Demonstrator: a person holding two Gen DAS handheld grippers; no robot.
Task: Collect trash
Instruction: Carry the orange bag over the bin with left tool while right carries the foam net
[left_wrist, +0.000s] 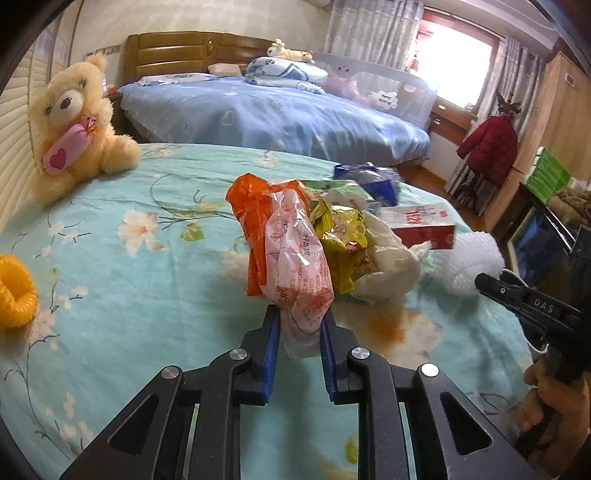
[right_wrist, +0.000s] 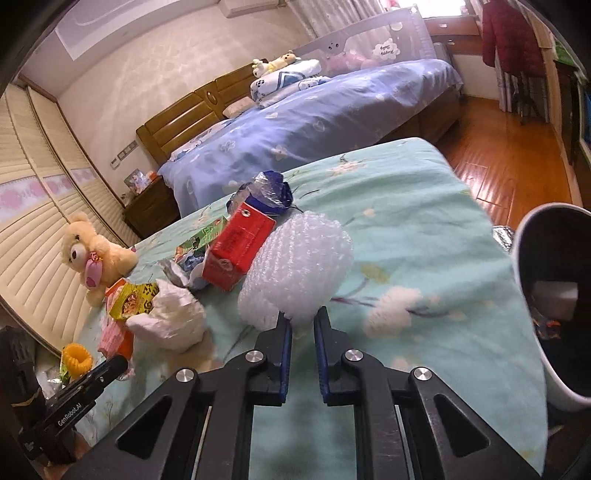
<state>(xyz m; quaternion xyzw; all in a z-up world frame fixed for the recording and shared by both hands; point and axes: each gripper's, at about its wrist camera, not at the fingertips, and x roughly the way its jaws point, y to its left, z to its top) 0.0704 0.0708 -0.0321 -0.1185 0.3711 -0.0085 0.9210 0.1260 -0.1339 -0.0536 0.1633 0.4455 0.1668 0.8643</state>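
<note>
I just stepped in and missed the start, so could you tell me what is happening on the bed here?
A person is clearing trash off the green floral bedspread with two handheld claws. The left claw is shut on an orange-and-clear plastic wrapper, and the right claw is shut on a wad of bubble wrap. A red carton, a yellow snack packet and a crumpled white bag remain on the bed. A bin waits at the right.
</note>
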